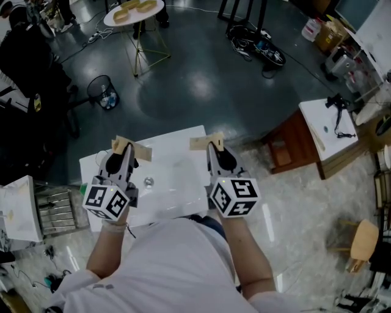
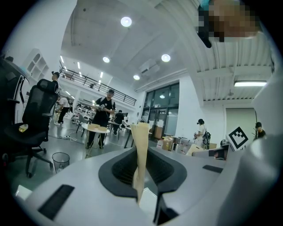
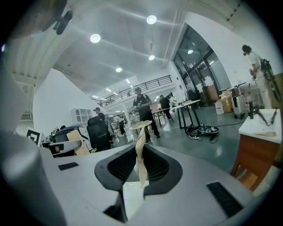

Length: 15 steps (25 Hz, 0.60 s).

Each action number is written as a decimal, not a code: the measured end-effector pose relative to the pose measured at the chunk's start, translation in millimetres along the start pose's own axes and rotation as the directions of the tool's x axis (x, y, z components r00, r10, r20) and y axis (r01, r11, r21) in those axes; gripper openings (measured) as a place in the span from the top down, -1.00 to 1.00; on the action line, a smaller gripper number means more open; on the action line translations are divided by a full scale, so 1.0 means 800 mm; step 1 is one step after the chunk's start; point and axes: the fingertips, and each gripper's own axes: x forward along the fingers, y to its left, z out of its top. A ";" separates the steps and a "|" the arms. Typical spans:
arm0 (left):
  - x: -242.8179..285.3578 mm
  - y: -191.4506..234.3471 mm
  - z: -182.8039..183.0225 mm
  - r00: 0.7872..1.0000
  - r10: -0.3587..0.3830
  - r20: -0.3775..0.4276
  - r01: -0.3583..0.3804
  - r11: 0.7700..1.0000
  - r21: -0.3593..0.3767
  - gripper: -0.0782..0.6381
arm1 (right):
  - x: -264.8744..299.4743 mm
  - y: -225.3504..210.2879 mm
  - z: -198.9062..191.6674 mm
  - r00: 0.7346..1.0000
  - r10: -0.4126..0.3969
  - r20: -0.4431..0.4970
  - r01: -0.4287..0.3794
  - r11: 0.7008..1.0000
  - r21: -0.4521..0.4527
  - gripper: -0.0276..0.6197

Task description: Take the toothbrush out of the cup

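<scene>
No cup or toothbrush shows in any view. I hold both grippers level over a white table (image 1: pixel 177 183). The left gripper (image 1: pixel 130 148) is at the table's far left part, the right gripper (image 1: pixel 206 143) near its far edge. In the left gripper view the left gripper (image 2: pixel 140 132) has its tan pads pressed flat together with nothing between them. The right gripper (image 3: pixel 140 128) looks the same in its own view. Both point out across the room. A small round metal piece (image 1: pixel 148 181) lies on the table between them.
A black bin (image 1: pixel 102 93) and a round table (image 1: pixel 133 11) stand on the dark floor beyond. A wooden cabinet with a white top (image 1: pixel 324 122) is at the right. A wire rack (image 1: pixel 55 208) sits left of the table. An office chair (image 2: pixel 35 119) and several people stand farther off.
</scene>
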 end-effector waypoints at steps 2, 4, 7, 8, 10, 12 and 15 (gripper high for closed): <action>0.000 0.001 0.000 1.000 0.003 0.000 -0.003 1.000 -0.001 0.61 | 0.001 0.001 0.001 1.000 0.002 0.001 -0.002 1.000 0.003 0.73; 0.001 0.002 0.000 1.000 0.006 0.000 -0.006 1.000 -0.003 0.61 | 0.004 0.001 0.002 1.000 0.003 0.001 -0.003 1.000 0.006 0.73; 0.001 0.004 -0.002 1.000 0.007 0.002 -0.007 1.000 -0.005 0.61 | 0.006 0.003 0.001 1.000 0.007 0.002 -0.007 1.000 0.005 0.73; 0.001 0.004 -0.002 1.000 0.007 0.002 -0.007 1.000 -0.005 0.61 | 0.007 0.004 0.001 1.000 0.008 0.002 -0.008 1.000 0.005 0.73; 0.002 0.005 -0.003 1.000 0.006 0.004 -0.006 1.000 -0.004 0.61 | 0.009 0.005 0.000 1.000 0.010 0.003 -0.010 1.000 0.003 0.73; 0.002 0.006 -0.003 1.000 0.006 0.008 -0.006 1.000 -0.005 0.61 | 0.010 0.006 0.000 1.000 0.012 0.004 -0.012 1.000 0.001 0.72; 0.001 0.006 -0.003 1.000 0.007 0.012 -0.007 1.000 -0.007 0.61 | 0.010 0.006 0.000 1.000 0.014 0.001 -0.014 1.000 -0.003 0.72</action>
